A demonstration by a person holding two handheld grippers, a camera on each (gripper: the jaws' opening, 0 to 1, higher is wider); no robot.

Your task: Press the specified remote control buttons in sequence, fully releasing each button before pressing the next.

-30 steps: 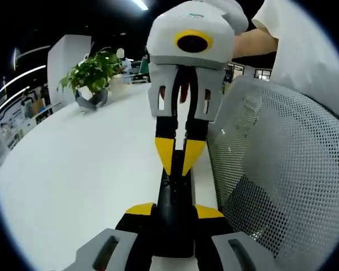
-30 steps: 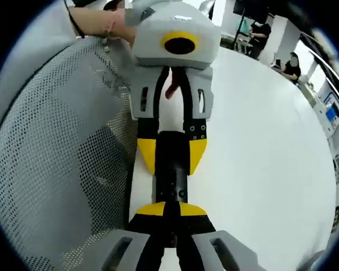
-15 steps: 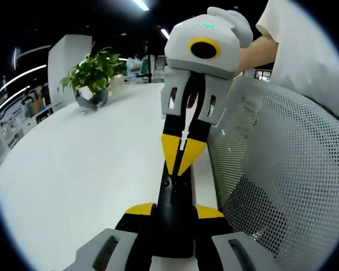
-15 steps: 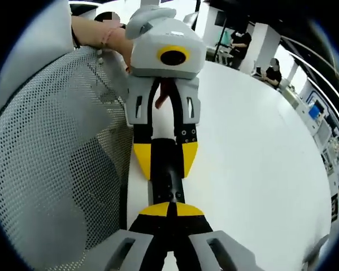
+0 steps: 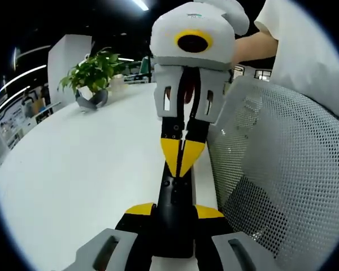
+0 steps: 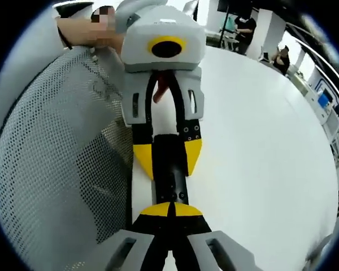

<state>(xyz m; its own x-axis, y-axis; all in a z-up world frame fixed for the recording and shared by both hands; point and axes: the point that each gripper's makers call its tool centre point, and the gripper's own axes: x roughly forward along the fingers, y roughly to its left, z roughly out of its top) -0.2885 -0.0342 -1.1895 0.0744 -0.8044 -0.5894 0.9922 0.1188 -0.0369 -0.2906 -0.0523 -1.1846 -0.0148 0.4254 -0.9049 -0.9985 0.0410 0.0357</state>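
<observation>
The left tool (image 5: 175, 210) is seen clamped on the near end of a black remote control (image 5: 174, 203), its yellow-tipped jaws pressed against both sides of the slim body. In the left gripper view the remote's long axis runs straight ahead, away from the camera, pointing toward the right tool (image 5: 182, 164), which comes down from above with its yellow tips drawn together to a narrow point that meets the far end of the remote.

From the right gripper view the same remote (image 6: 169, 175) is seen lengthwise again, running from the right tool (image 6: 170, 210) up to the left tool (image 6: 168, 158), whose yellow jaws flank its far end. The right tool's own tips are closed together, resting on top of the near end of the black body rather than gripping its sides.

The remote is held just over the white desk (image 5: 85, 169), close to the desk's edge. A mesh-backed chair (image 5: 277, 175) is pressed in right beside that edge, so very little room is left on that side. On the other side, wide open desk surface is spread out. A potted plant (image 5: 93, 76) is stood well apart, far across the desk. People (image 6: 282, 56) are seen at the far end of the desk in the right gripper view.
</observation>
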